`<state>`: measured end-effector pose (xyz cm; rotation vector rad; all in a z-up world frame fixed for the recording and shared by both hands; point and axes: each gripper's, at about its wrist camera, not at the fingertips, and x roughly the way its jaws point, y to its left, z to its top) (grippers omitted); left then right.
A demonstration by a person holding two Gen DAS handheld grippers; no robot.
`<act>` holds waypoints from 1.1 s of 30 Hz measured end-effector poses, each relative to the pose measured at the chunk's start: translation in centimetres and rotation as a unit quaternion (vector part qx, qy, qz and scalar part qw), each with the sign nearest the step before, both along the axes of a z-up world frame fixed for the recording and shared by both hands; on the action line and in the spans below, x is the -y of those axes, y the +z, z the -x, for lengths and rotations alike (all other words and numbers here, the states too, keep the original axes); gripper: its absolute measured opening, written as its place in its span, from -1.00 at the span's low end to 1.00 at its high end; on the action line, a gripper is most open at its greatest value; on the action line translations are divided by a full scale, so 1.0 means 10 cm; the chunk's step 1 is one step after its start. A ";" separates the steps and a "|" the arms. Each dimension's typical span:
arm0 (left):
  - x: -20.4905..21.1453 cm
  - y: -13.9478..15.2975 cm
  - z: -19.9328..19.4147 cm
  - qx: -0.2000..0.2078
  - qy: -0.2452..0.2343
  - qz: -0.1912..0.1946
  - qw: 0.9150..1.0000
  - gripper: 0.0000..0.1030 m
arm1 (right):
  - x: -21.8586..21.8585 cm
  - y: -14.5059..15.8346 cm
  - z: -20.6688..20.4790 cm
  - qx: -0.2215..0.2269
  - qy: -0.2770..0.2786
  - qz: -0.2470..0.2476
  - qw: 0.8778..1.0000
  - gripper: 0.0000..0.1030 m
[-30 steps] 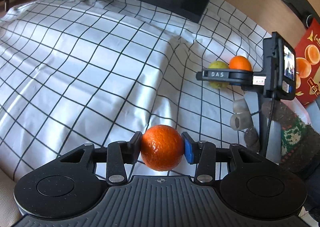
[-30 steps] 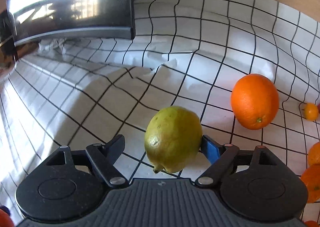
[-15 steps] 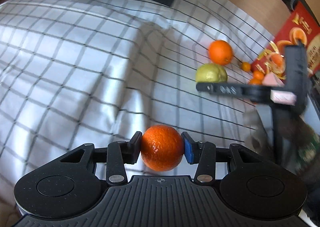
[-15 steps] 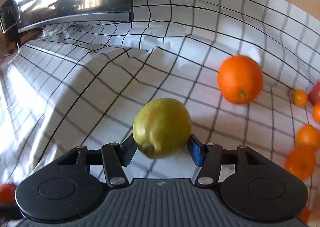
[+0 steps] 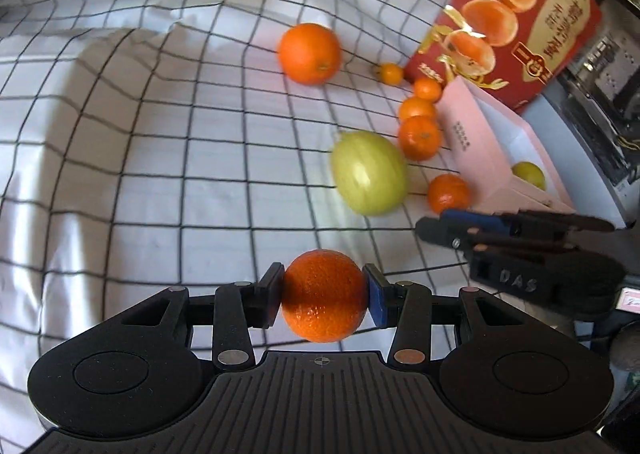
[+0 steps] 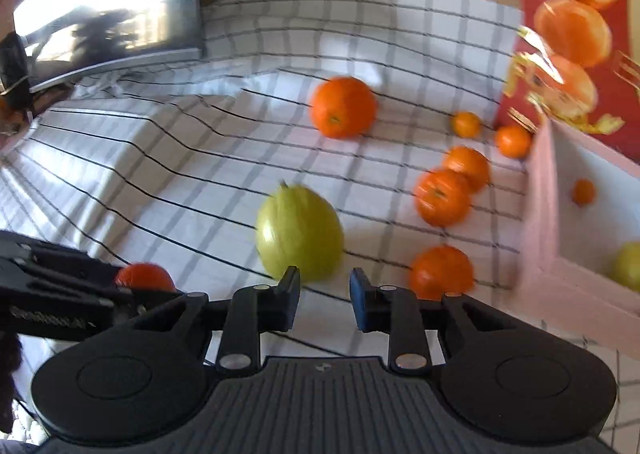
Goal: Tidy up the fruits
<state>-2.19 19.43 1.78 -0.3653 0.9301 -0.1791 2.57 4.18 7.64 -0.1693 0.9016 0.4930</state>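
My left gripper (image 5: 323, 300) is shut on a small orange (image 5: 323, 301) and holds it above the checked cloth (image 5: 160, 158). My right gripper (image 6: 324, 300) is open and empty; the green lemon (image 6: 299, 232) lies on the cloth just beyond its fingertips. The lemon also shows in the left wrist view (image 5: 369, 173), with the right gripper (image 5: 460, 226) to its right. A large orange (image 6: 343, 107) and several small oranges (image 6: 442, 196) lie on the cloth. A pink box (image 6: 576, 214) at the right holds a small orange (image 6: 583, 192) and a green fruit (image 6: 628, 266).
A red orange-printed carton (image 5: 516, 22) stands behind the pink box (image 5: 480, 142). A dark monitor (image 6: 108, 10) sits at the far left of the cloth. The cloth has raised folds in the middle.
My right gripper has let go of the green lemon, which now lies on the cloth, and its jaws stand apart. Both grippers have swung right toward the boxes.
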 end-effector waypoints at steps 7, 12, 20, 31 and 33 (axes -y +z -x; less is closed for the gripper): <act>-0.09 0.01 -0.03 -0.003 0.033 -0.006 0.999 -0.07 | 0.18 -0.11 -0.04 -0.017 -0.023 0.006 1.000 -0.48; -0.18 0.06 -0.02 -0.002 0.071 -0.040 0.997 -0.07 | 0.21 -0.01 0.00 0.004 -0.012 -0.009 1.000 0.26; -0.25 0.09 0.03 -0.015 0.091 -0.066 0.994 -0.07 | -0.15 -0.02 -0.13 0.074 0.017 0.023 0.997 0.50; -0.26 0.08 0.10 -0.011 0.088 -0.047 0.995 -0.07 | -0.49 -0.39 -0.70 0.102 0.056 0.121 0.986 0.34; -0.25 0.04 0.08 -0.016 0.085 -0.041 0.995 -0.08 | -0.56 -0.44 -0.71 0.107 0.063 0.132 0.983 0.34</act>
